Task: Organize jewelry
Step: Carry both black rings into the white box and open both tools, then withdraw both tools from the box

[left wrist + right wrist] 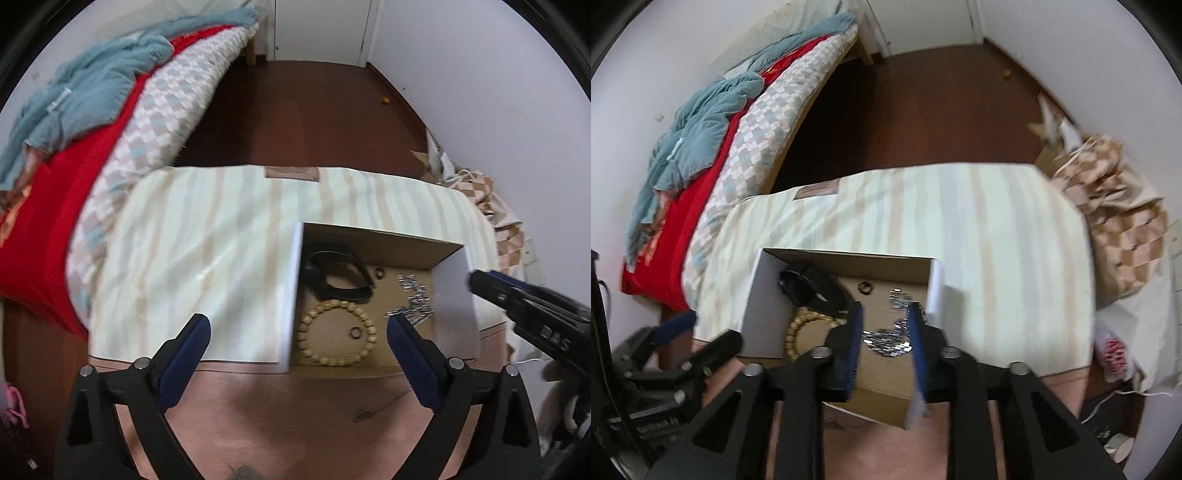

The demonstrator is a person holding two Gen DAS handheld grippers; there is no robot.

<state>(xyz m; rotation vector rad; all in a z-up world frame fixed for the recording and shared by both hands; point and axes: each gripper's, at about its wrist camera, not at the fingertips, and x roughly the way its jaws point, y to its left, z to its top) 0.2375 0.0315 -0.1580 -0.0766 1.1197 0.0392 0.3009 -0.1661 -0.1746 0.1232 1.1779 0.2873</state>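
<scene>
An open cardboard box (384, 245) (849, 263) stands on a striped cloth. In it lie a black band (338, 275) (809, 286), a wooden bead bracelet (334, 332) (798, 326), a silver chain (412, 299) (894, 332) and two small rings (379, 273) (355, 332). My left gripper (299, 328) is open, low in front of the box, with the bracelet between its fingers. My right gripper (884, 314) is open above the silver chain, holding nothing; it shows at the right edge of the left wrist view (476, 282).
The striped cloth (207, 236) (997, 240) covers a low table. A bed with red, checked and blue bedding (92, 129) (713, 147) lies to the left. Dark wooden floor (314, 110) is behind. Bags (1115, 221) pile at the right.
</scene>
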